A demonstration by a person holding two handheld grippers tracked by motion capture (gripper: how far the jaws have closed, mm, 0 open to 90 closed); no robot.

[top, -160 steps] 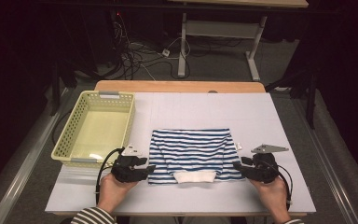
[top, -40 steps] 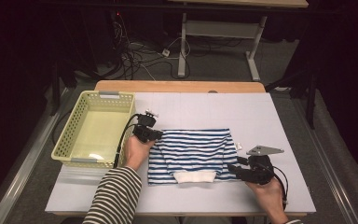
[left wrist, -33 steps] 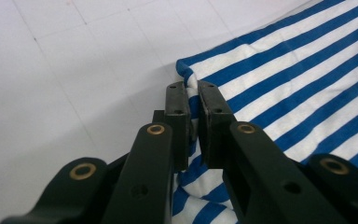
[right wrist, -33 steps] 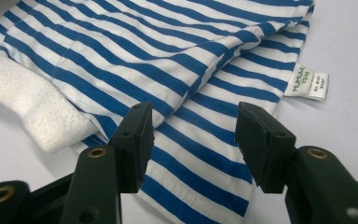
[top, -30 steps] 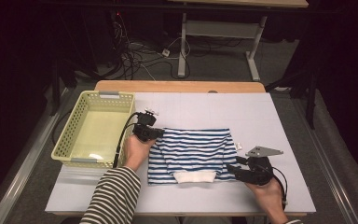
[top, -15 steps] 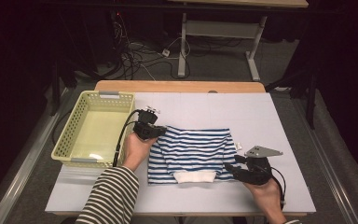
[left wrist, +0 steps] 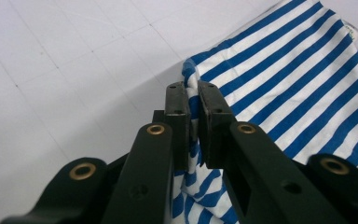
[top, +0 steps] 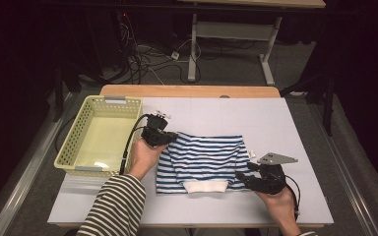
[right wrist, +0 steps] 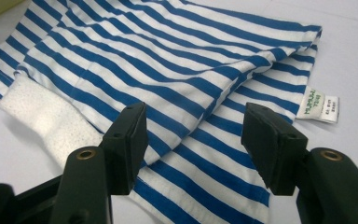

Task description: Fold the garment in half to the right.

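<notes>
Here the left gripper (top: 166,138) is clenched on the far-left corner of the folded blue-and-white striped cotton garment (top: 204,158); in the left gripper view its pads (left wrist: 177,112) pinch a raised fold of the striped cloth (left wrist: 289,88), with the fabric bunched between them. The right gripper (top: 243,173) stands released, and its jaws have just been opening. In the right gripper view the two pads (right wrist: 130,140) are set wide apart over the garment's near-right edge (right wrist: 205,154), with striped cloth lying between them and neither pad pressing on it.

The garment lies flat on the white gridded table top (top: 275,118), a little nearer the person than the table's middle, with its white ribbed cuff (top: 205,186) facing the near edge. A small white sewn-in label (right wrist: 320,105) sticks out at its right side. The garment's left edge is near the pale yellow perforated plastic basket (top: 74,147), which sits at the table's left edge, its left side overhanging. Bare table stretches beyond the garment to the far wooden edge strip (top: 189,91) and to the right of it; a narrower band is free along the near edge.

By count: one garment, one basket, two grippers, and one grey three-cornered plate (top: 277,158) on the right gripper.
</notes>
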